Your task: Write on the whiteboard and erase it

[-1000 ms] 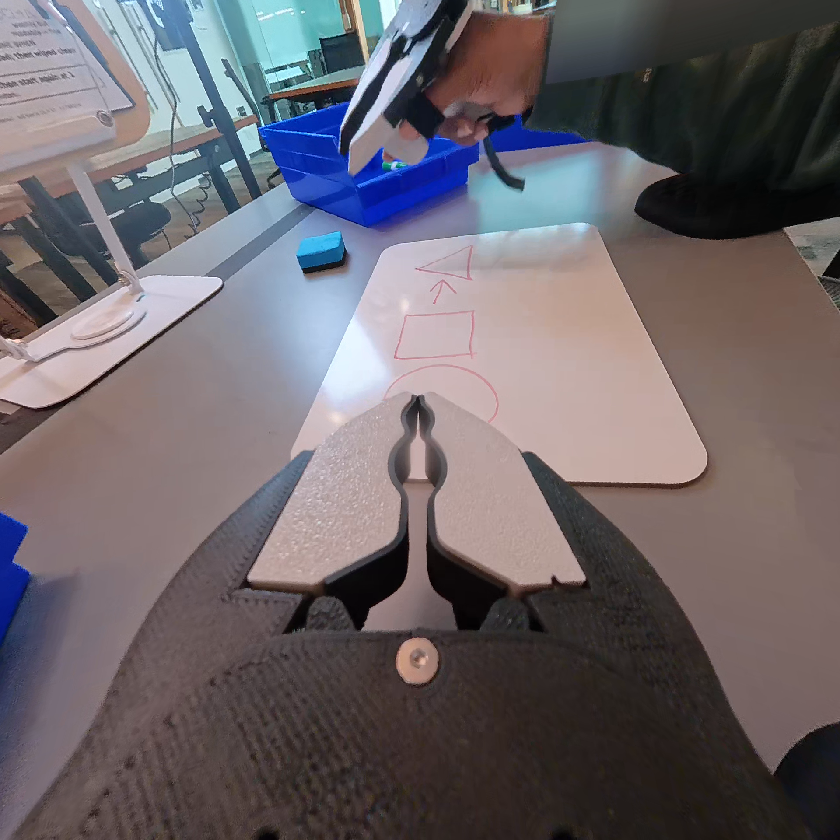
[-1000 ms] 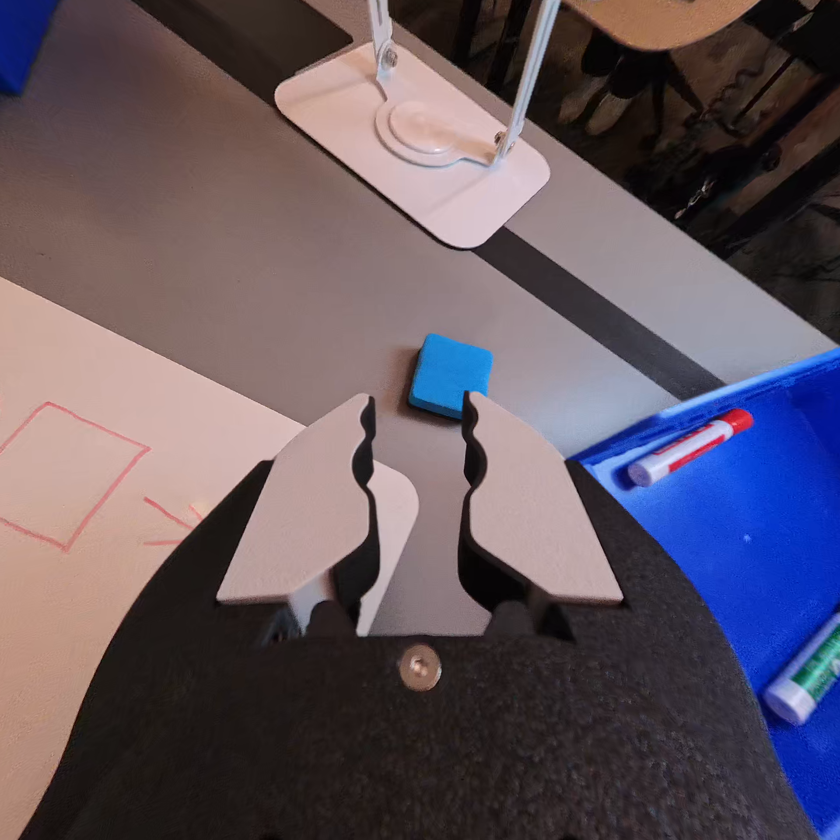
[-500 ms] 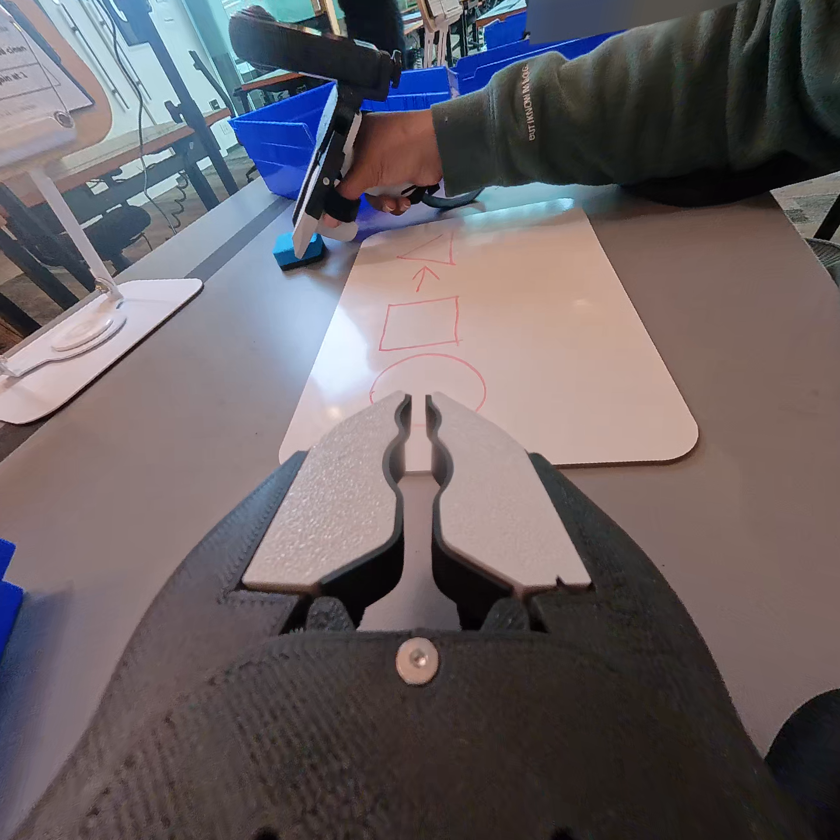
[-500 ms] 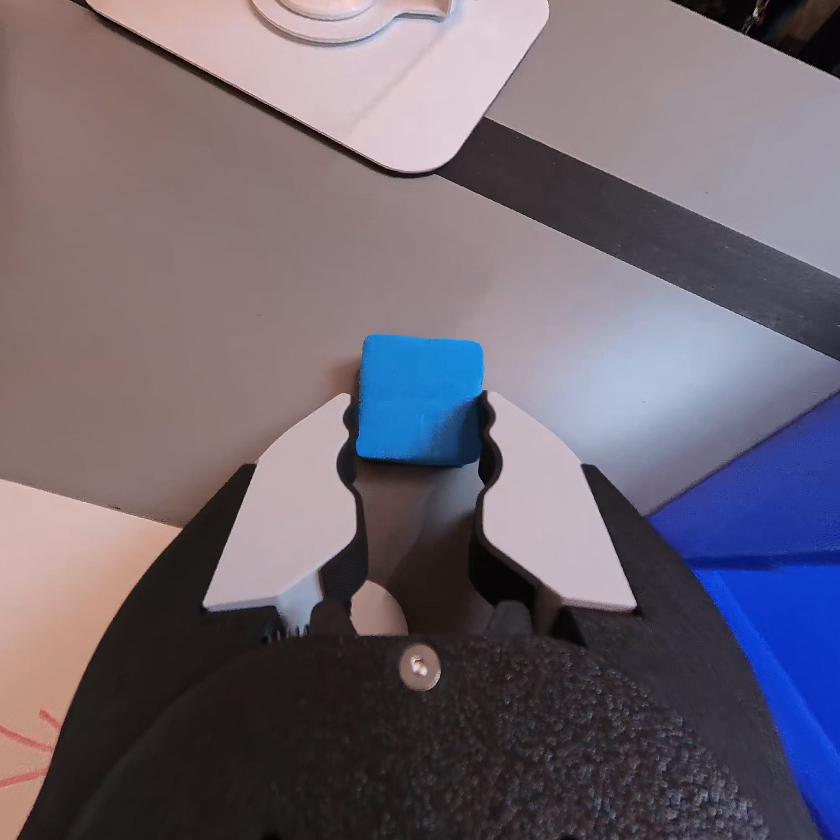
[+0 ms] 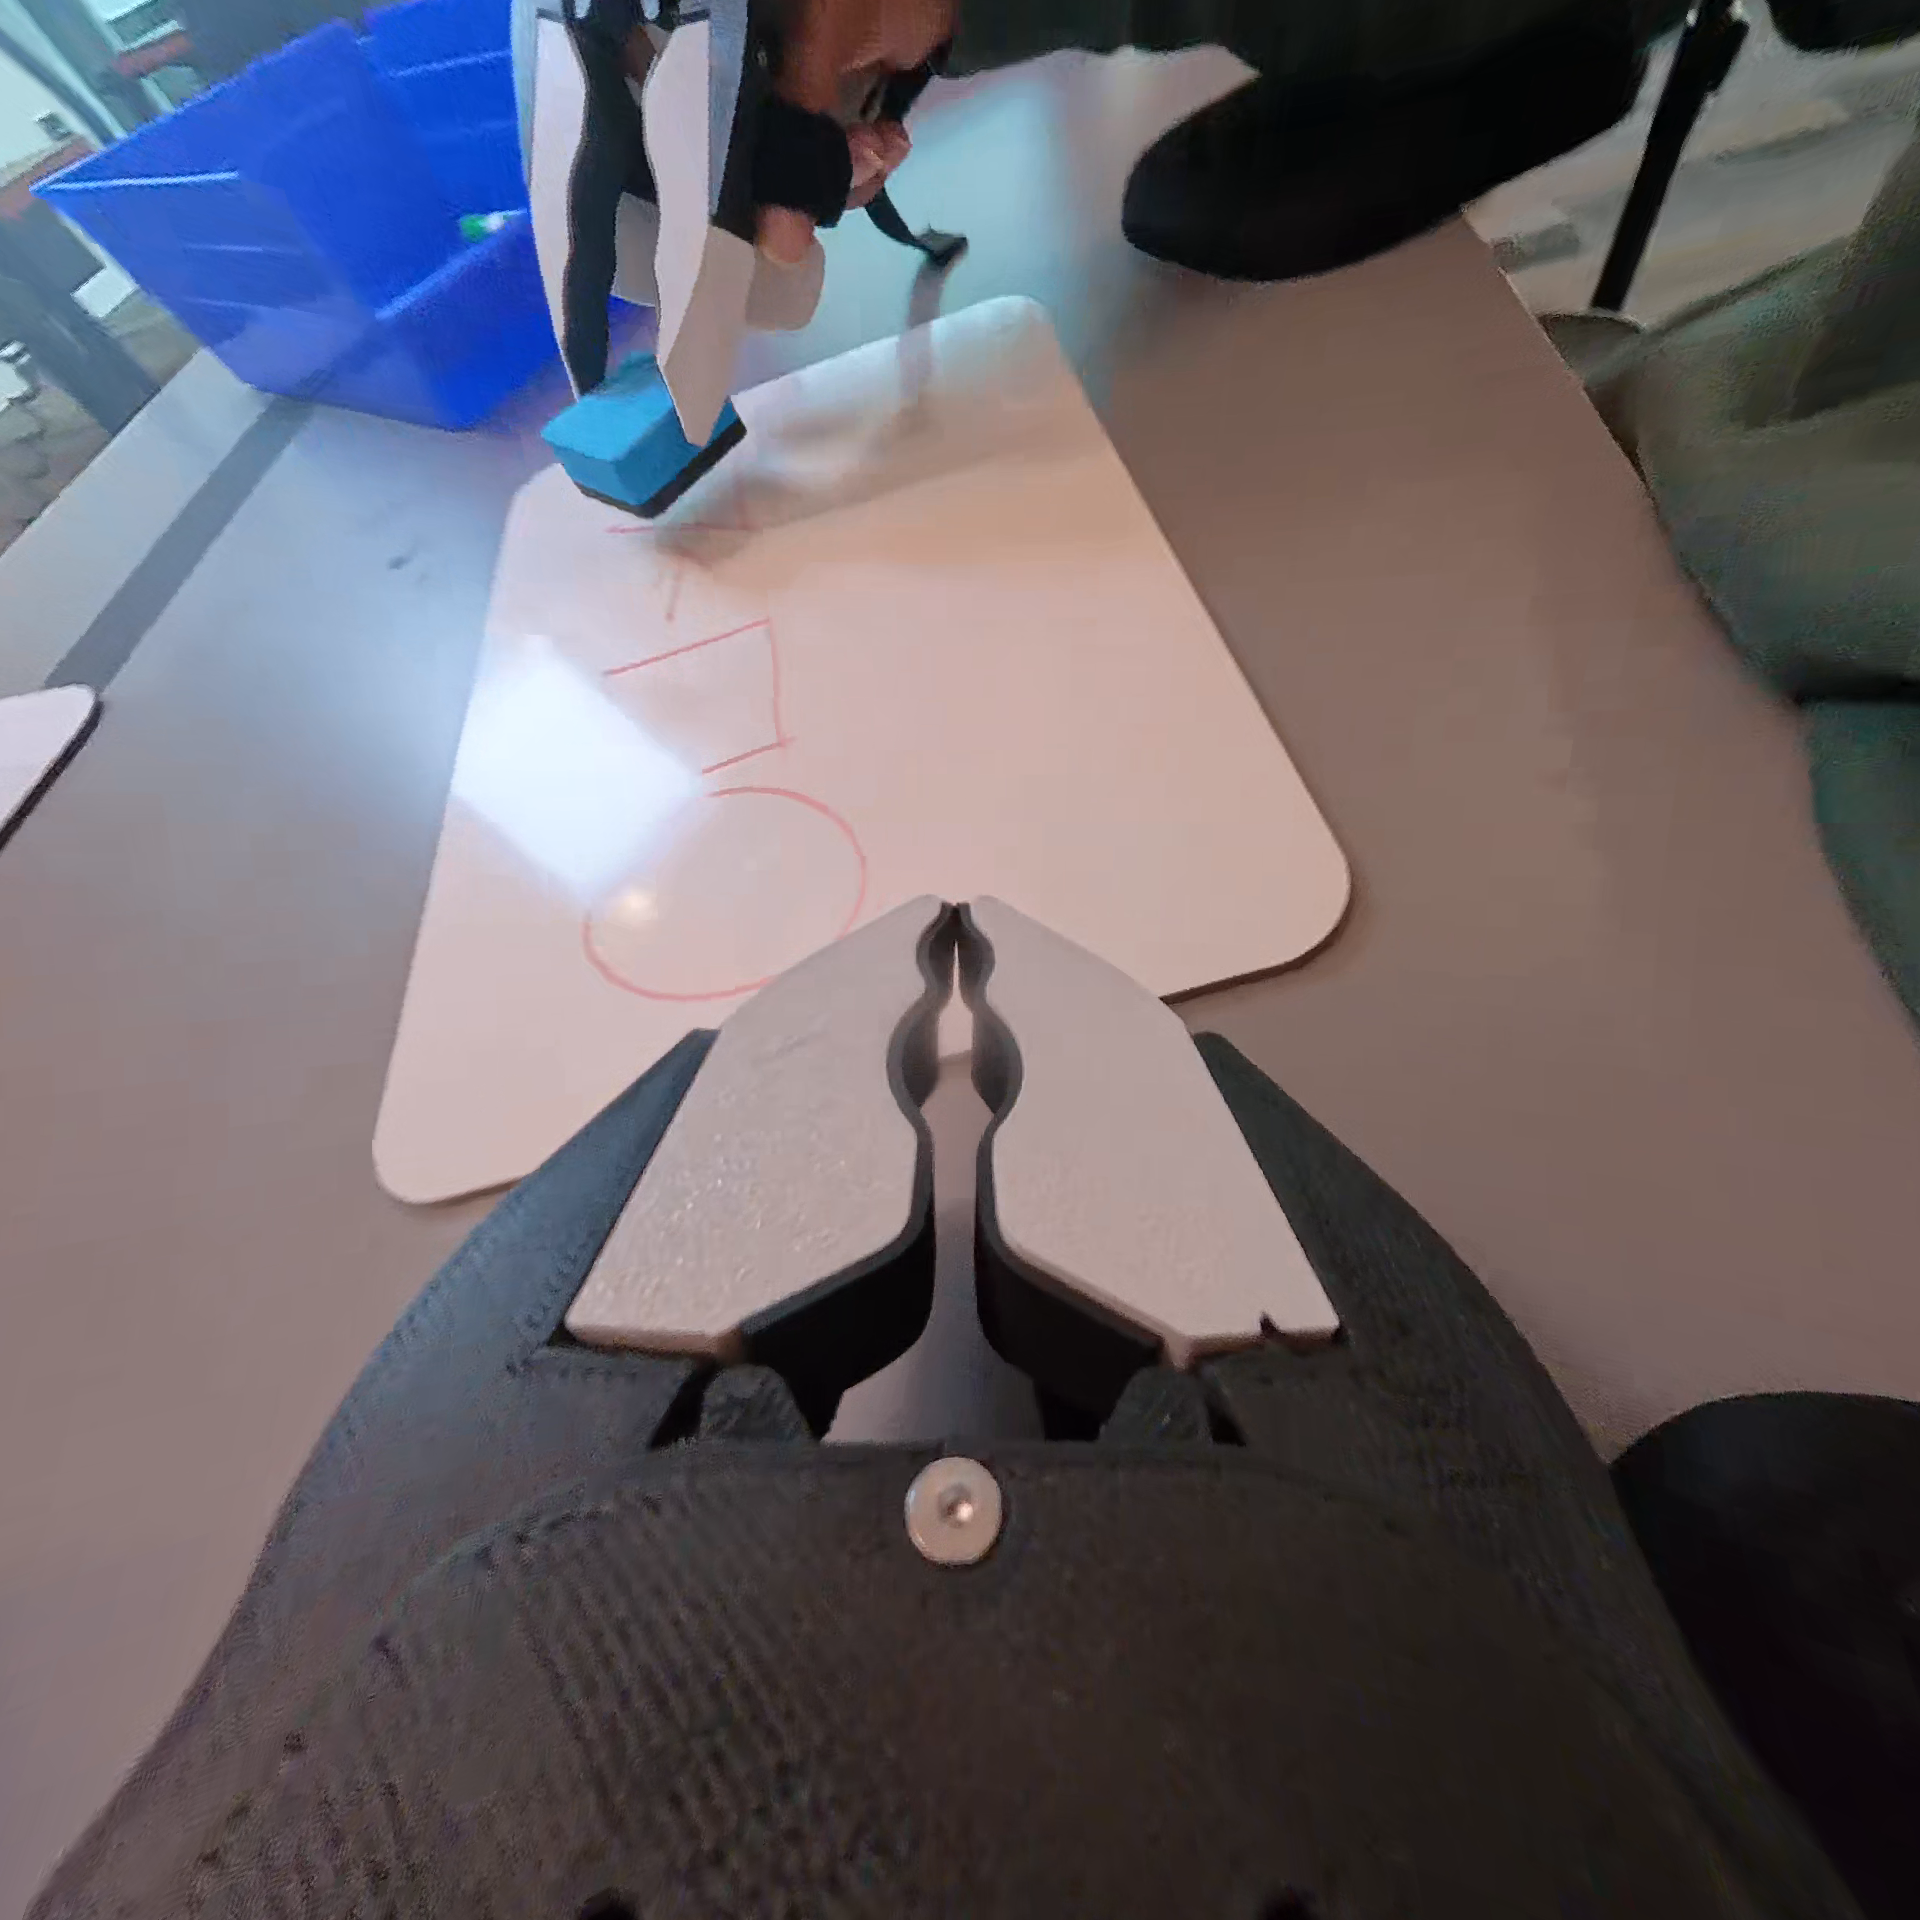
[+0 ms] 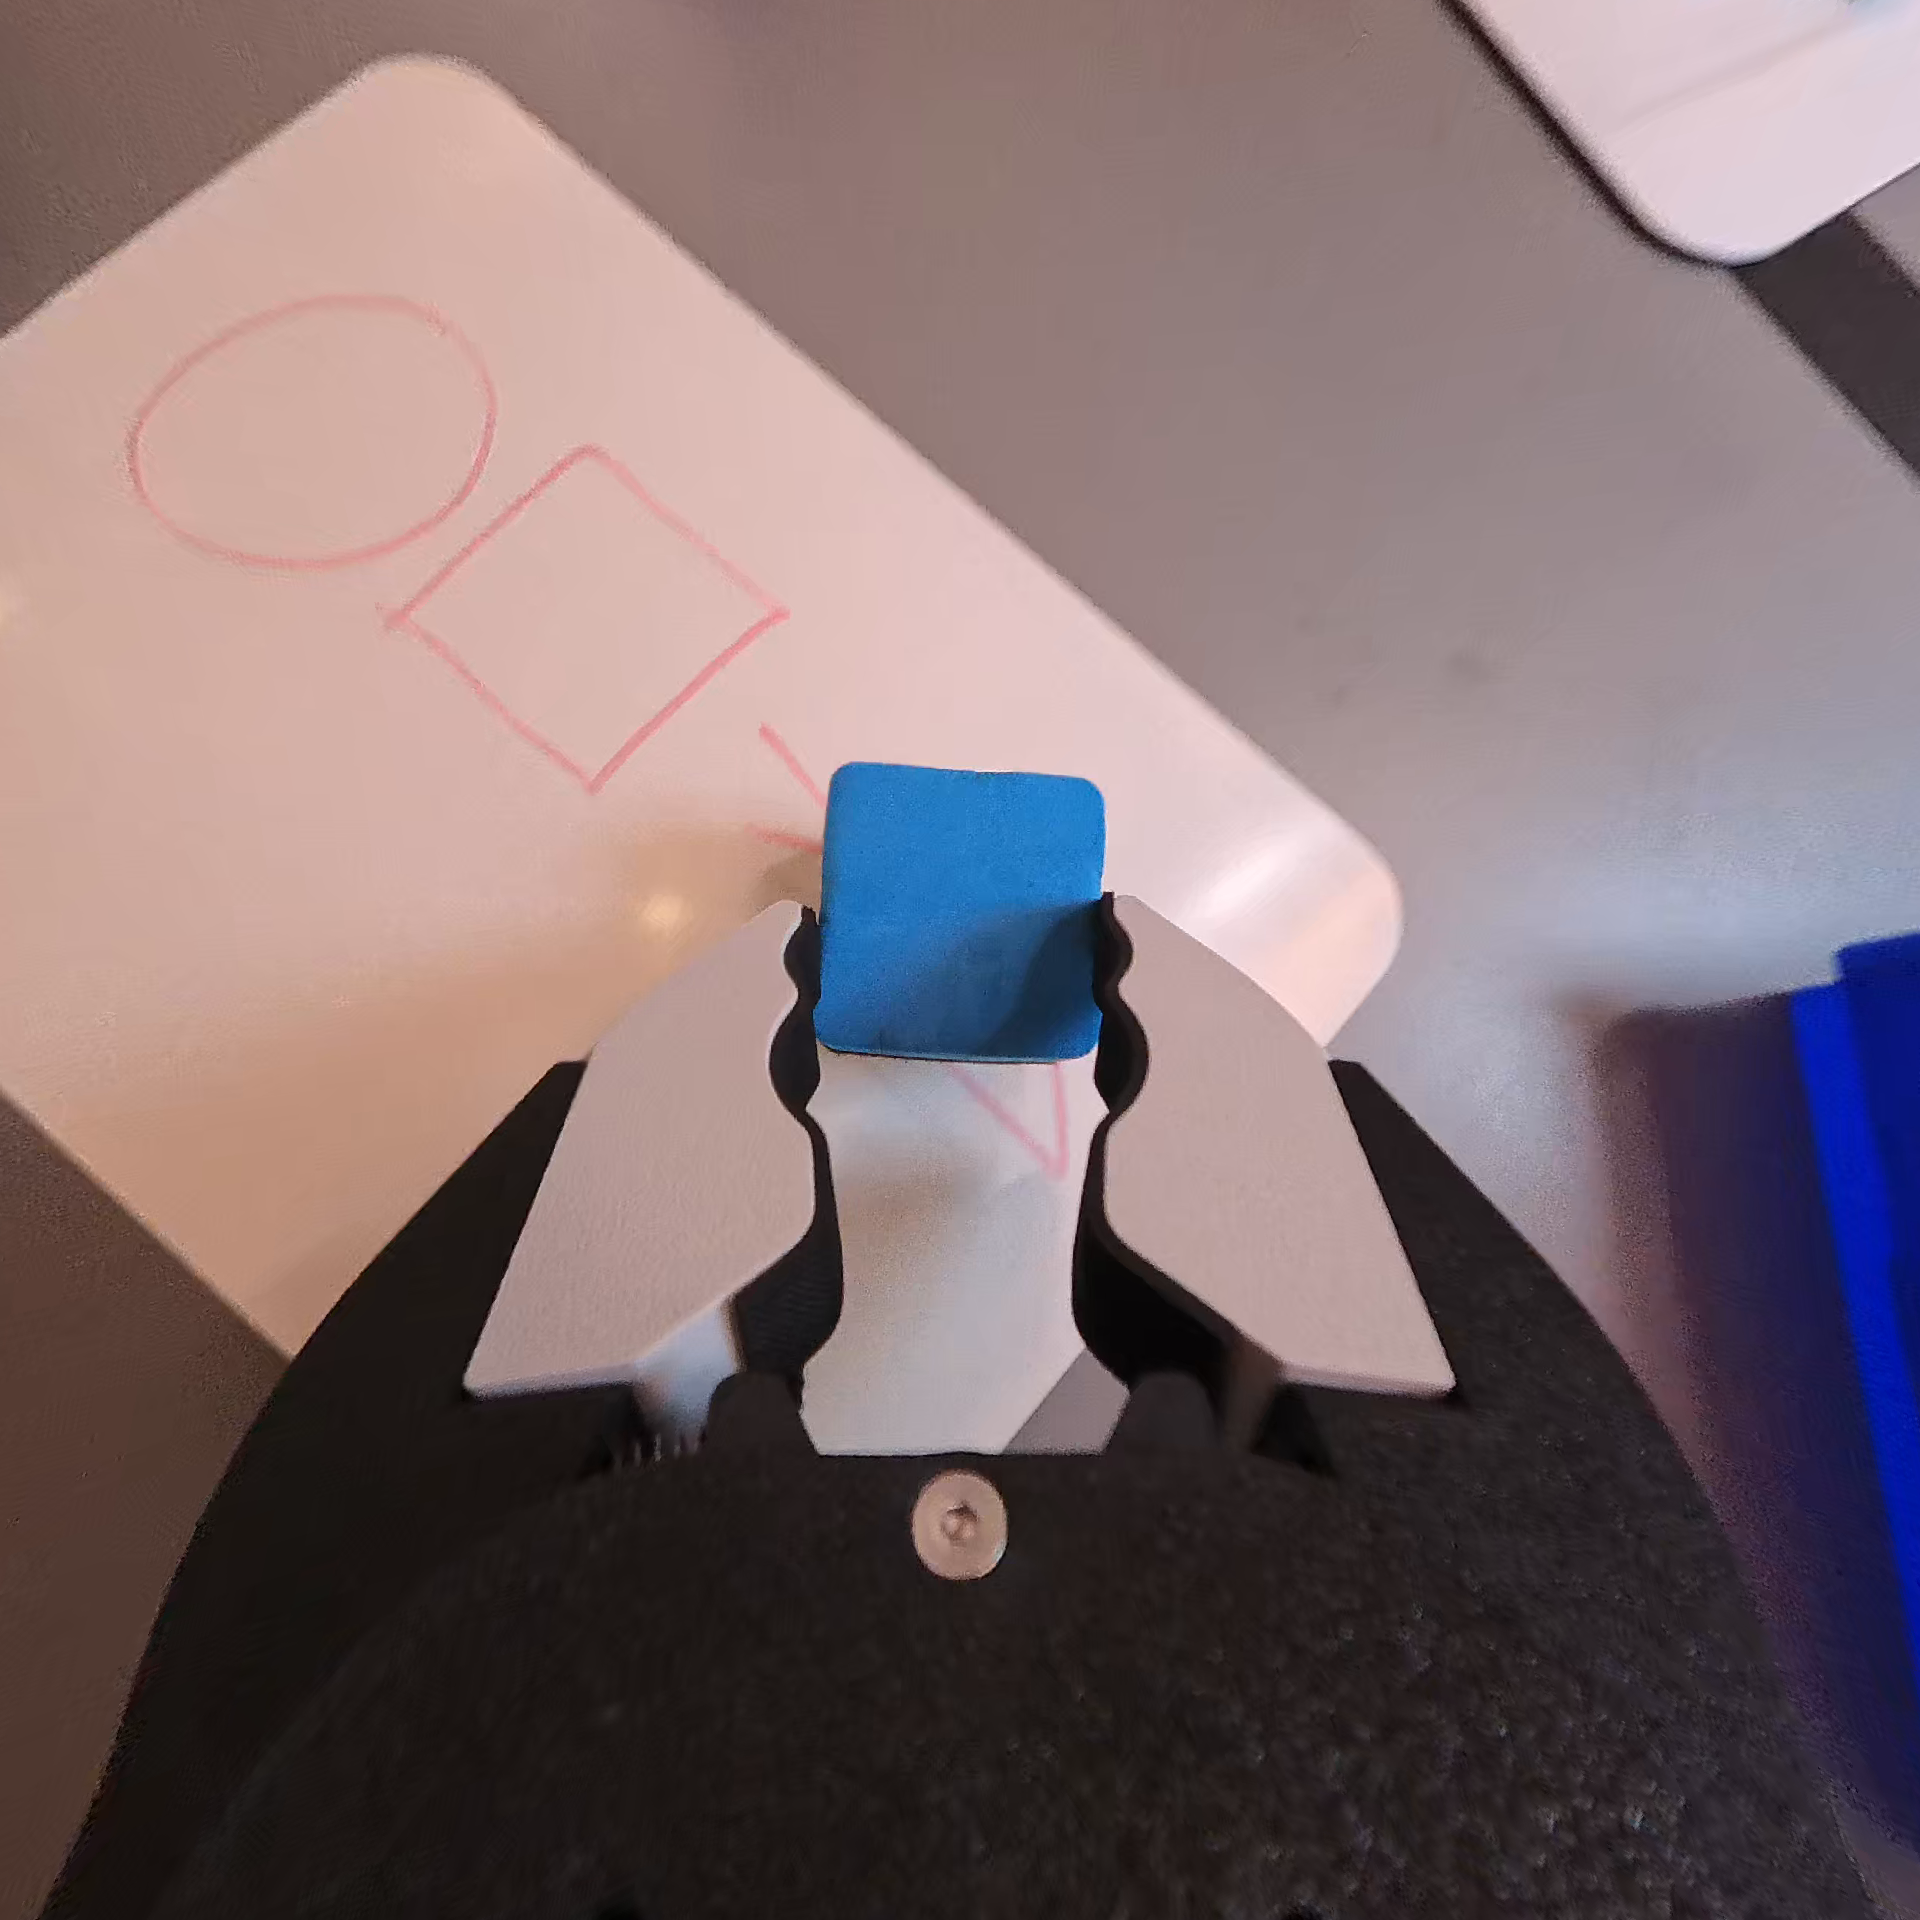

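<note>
**A:** Right, talk me through it. Where's the eraser?

**B:** In my right gripper [image 6: 956, 914]. Both pads are pressed on the sides of the blue eraser [image 6: 956, 914], one on each flank, with its top face up towards the camera. From my left side I can see its dark felt underside down at the far end of the whiteboard [image 5: 935, 727], on the red triangle [image 6: 1023, 1127] drawn there.

**A:** And the board itself?

**B:** White, rounded corners, lying flat on the grey table [image 5: 1455, 727]. The red square [image 6: 587, 613] sits in the middle and the red circle [image 6: 312, 431] at the near end, closest to my left gripper. A short red stroke shows between square and triangle, partly under the eraser.

**A:** What's your left doing?

**B:** My left gripper [image 5: 956, 909] has its tips together with nothing between them. It hangs over the near edge of the board, just beside the circle.

**A:** Anything else around?

**B:** A blue bin [image 5: 312, 260] stands beyond the far left corner of the board, near the eraser, with something small and green inside that I can't make out. A white flat base [image 6: 1714, 125] lies on the table off to the side, well apart from the board.
</note>
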Tool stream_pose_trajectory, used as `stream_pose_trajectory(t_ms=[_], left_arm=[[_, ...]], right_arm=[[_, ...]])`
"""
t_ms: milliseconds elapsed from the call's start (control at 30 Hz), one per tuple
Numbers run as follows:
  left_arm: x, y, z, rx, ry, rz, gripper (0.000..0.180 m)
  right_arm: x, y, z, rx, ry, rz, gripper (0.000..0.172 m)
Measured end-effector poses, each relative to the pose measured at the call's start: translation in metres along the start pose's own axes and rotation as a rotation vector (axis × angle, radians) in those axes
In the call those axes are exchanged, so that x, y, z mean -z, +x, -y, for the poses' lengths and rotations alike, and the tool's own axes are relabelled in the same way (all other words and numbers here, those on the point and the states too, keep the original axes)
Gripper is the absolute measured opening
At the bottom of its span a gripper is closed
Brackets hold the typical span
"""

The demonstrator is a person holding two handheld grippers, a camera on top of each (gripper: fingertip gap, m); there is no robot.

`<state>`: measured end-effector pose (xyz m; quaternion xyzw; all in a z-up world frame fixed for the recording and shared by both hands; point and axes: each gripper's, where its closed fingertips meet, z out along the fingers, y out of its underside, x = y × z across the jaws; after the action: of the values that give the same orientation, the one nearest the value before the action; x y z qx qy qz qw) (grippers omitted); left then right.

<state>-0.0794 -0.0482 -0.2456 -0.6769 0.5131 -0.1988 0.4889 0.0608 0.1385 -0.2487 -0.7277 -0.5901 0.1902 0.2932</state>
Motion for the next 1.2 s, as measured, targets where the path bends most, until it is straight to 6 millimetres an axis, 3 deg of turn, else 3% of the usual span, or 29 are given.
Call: stream_pose_trajectory(t_ms=[133, 267, 400, 633, 767, 867, 933, 1067, 1133, 1200], left_arm=[[-0.013, 0.021, 0.006, -0.095, -0.066, -0.063, 0.0], [-0.025, 0.032, 0.006, -0.178, -0.161, -0.116, 0.0], [-0.034, 0.032, -0.006, -0.249, -0.28, -0.154, 0.0], [-0.033, 0.04, -0.007, -0.201, -0.263, -0.177, 0.0], [-0.034, 0.044, -0.006, -0.158, -0.246, -0.195, 0.0], [-0.035, 0.045, -0.005, -0.144, -0.25, -0.193, 0.001], [-0.036, 0.045, -0.005, -0.138, -0.263, -0.18, 0.001], [-0.035, 0.047, -0.006, -0.098, -0.292, -0.19, 0.001], [-0.035, 0.048, -0.006, -0.1, -0.292, -0.19, 0.0], [-0.035, 0.048, -0.006, -0.105, -0.304, -0.187, 0.0]], right_arm=[[0.006, -0.011, -0.024, 0.011, -0.05, -0.041, 0.06], [0.018, -0.015, -0.018, 0.026, -0.077, -0.029, 0.064], [0.014, -0.012, -0.02, 0.033, -0.146, -0.02, 0.065], [0.005, -0.015, -0.023, -0.016, -0.15, 0.007, 0.063], [0.003, -0.006, -0.023, -0.047, -0.148, -0.014, 0.061], [-0.002, -0.009, -0.023, -0.061, -0.153, 0.001, 0.049], [-0.002, -0.017, -0.023, -0.043, -0.16, 0.013, 0.049], [0.011, -0.055, -0.035, 0.035, -0.195, 0.06, 0.049], [0.02, -0.037, -0.048, 0.002, -0.236, 0.025, 0.048], [0.022, 0.007, -0.055, -0.102, -0.24, -0.055, 0.048]])
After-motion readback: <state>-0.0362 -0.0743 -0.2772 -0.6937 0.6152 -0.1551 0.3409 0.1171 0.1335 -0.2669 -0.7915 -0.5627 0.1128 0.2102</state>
